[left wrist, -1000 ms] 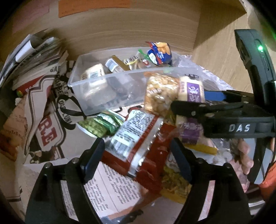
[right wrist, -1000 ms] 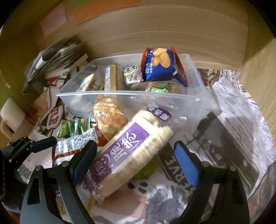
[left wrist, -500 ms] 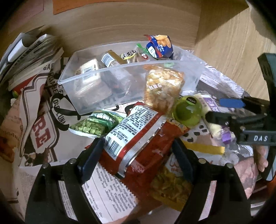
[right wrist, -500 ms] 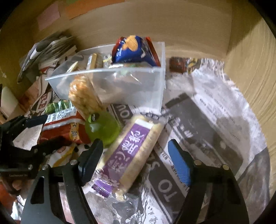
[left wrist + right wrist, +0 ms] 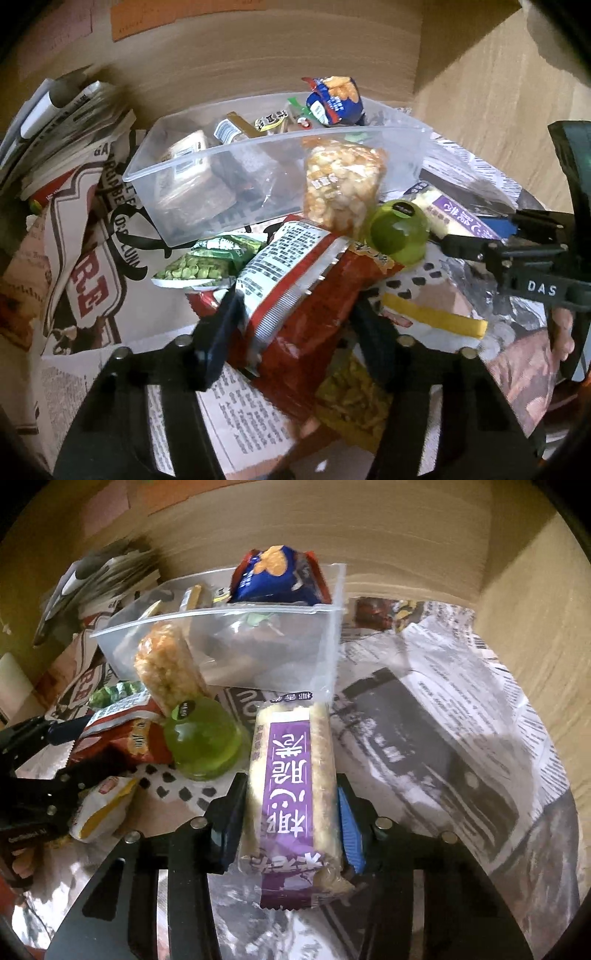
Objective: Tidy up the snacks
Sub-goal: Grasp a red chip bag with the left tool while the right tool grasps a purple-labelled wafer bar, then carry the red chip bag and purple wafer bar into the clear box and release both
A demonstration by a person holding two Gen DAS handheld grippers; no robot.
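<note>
Left wrist view: we see our left claw [image 5: 295, 332] closing on the crinkled red foil snack bag [image 5: 295, 295], lying before the clear plastic bin [image 5: 192, 221].

Right wrist view: our right claw [image 5: 291, 827] is closing, pads against the purple-labelled rice cracker pack [image 5: 291, 771] on the newspaper-covered desk [image 5: 443, 738].

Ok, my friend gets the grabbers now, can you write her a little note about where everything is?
Left gripper: jaws closing on the red snack bag, which lies between them on the pile.
Right gripper: jaws closing on the purple-label cracker pack, pads against its sides.
Clear bin: already holds the blue packet and a few small bars.
Left outside the bin, on the newspaper: green pea bag, puffed-rice bag leaning on the bin's front, green jelly cup, yellow-striped wrapper.
Next: probably move both gripped packs into the bin.
</note>
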